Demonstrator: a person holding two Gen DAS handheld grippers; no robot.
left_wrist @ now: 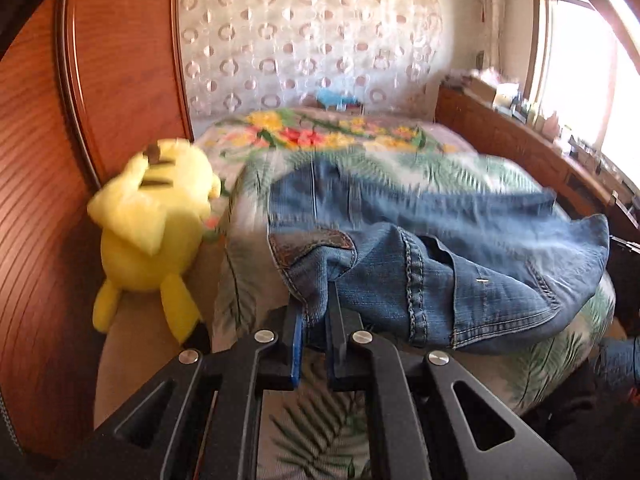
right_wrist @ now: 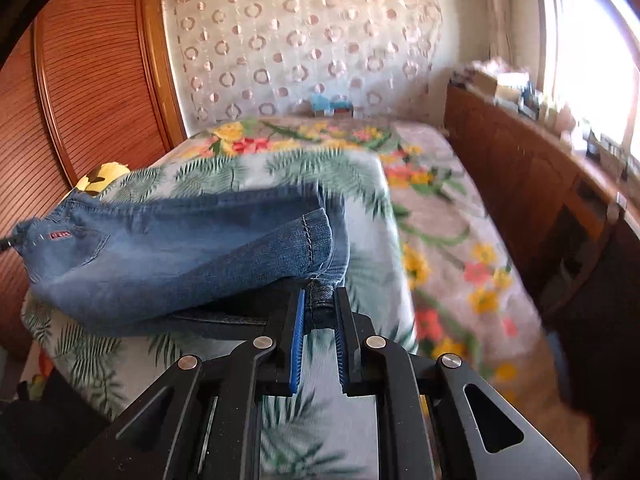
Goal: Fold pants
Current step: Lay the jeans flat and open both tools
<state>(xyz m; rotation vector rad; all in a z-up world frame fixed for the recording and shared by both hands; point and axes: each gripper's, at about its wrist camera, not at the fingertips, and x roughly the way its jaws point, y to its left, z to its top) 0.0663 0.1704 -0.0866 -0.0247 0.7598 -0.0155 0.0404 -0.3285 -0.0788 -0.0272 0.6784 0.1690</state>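
jeans (left_wrist: 420, 248) lie bunched across the palm-print cover (left_wrist: 460, 168) of the bed, part lifted off it. left gripper (left_wrist: 318, 308) nearly closed, pinching denim at the waist end by the brown patch. right gripper (right_wrist: 320, 308) likewise nearly closed, on a hem fold at the leg end. one grip at each end likely serves to carry the cloth taut for a fold. yellow plush toy (left_wrist: 156, 228) sits beside the bed against the wooden panel (left_wrist: 40, 200).

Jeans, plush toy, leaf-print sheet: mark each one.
jeans (left_wrist: 500, 280): left wrist view, seat panel.
plush toy (left_wrist: 156, 216): left wrist view, yellow body.
leaf-print sheet (right_wrist: 224, 172): right wrist view, bare patch behind jeans.
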